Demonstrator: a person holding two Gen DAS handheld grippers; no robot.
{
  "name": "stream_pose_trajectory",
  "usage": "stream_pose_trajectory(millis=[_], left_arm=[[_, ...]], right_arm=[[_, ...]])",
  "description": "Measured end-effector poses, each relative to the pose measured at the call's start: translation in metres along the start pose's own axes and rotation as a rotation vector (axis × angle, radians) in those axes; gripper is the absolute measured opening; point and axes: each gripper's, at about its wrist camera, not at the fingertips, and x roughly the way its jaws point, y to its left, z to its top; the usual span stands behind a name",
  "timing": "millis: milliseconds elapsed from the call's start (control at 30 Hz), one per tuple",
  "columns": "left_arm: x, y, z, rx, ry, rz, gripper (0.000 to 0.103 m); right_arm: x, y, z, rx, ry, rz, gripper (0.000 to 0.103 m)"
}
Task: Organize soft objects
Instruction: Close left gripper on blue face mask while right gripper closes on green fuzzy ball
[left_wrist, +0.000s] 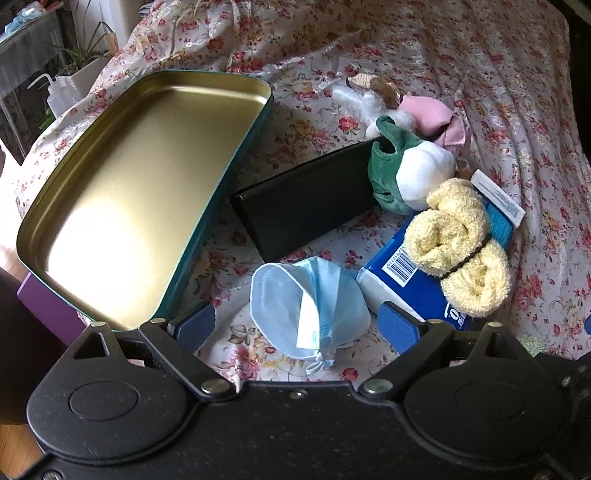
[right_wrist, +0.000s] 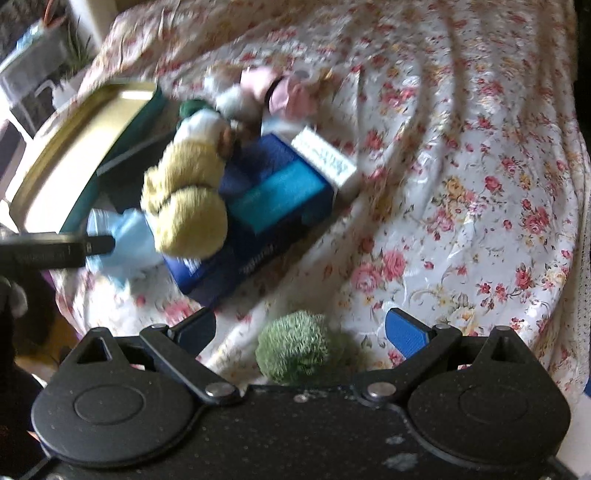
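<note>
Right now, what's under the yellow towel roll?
The yellow towel roll lies on a blue package, itself on the floral cloth. The package face beneath the roll is covered.

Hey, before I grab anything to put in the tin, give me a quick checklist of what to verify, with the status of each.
1. Left gripper open wide enough: ok, both pads are spread apart.
2. Blue face mask lined up with the left gripper: ok, it lies between the fingers on the floral cloth.
3. Tin ready to receive: ok, open, nothing visible inside.
4. Right gripper open: ok, spread apart, nothing held.
5. Green fuzzy ball lined up with the right gripper: ok, between its fingers.
6. Yellow rolled towel stable: cannot tell, it rests on the blue tissue pack.
</note>
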Motion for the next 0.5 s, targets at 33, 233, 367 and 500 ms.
stream_pose_trajectory(millis=[33, 233, 367, 500], left_arm=[[0.002, -0.001, 0.000, 0.001, 0.006, 0.000, 0.092], [0.015, -0.006, 0.003, -0.006, 0.046, 0.001, 0.092], [0.025, -0.007, 0.005, -0.020, 0.068, 0.007, 0.092], [0.034, -0.009, 0.006, -0.029, 0.092, -0.001, 0.092]], right_arm=[[0.004, 0.003, 0.000, -0.019, 0.013, -0.003, 0.098], [0.020, 0.014, 0.005, -0.115, 0.101, 0.009, 0.093], [0.032, 0.022, 0.007, -0.156, 0.141, -0.005, 0.092], [0.047, 0.028, 0.010, -0.183, 0.212, -0.014, 0.076]])
